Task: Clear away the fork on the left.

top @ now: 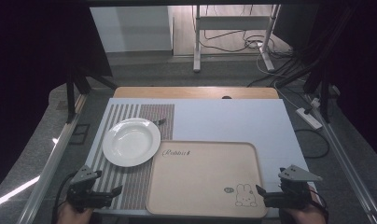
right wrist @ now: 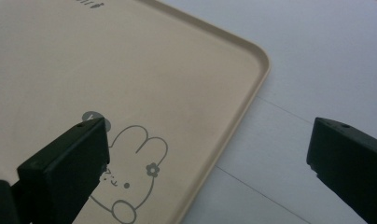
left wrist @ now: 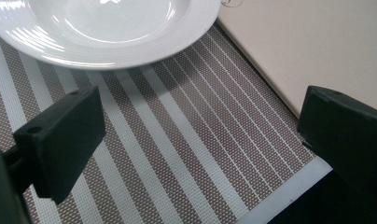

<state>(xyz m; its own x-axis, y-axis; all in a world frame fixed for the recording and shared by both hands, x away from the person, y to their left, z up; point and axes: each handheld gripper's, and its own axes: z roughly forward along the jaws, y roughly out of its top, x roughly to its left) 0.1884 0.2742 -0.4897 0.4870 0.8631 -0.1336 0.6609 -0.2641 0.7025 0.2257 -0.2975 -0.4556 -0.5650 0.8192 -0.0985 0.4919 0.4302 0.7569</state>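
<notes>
At the near table edge, left gripper (top: 113,192) and right gripper (top: 260,191) hover with fingers spread wide, empty (likely plate-to-tray): approach the round white ceramic plate (top: 131,141) low, pinch its rim, clear the beige rabbit-printed plastic tray's (top: 205,175) lip.

A dark utensil (top: 159,122) lies half hidden behind the plate (top: 130,141).

- A round white plate (top: 131,141), glossy with a ribbed rim, sits empty and upright on the striped placemat (top: 130,186) at the table's left.
- A beige rectangular tray (top: 205,179) with rounded corners and a rabbit drawing lies flat just beside the plate, overlapping the placemat's right edge.
</notes>
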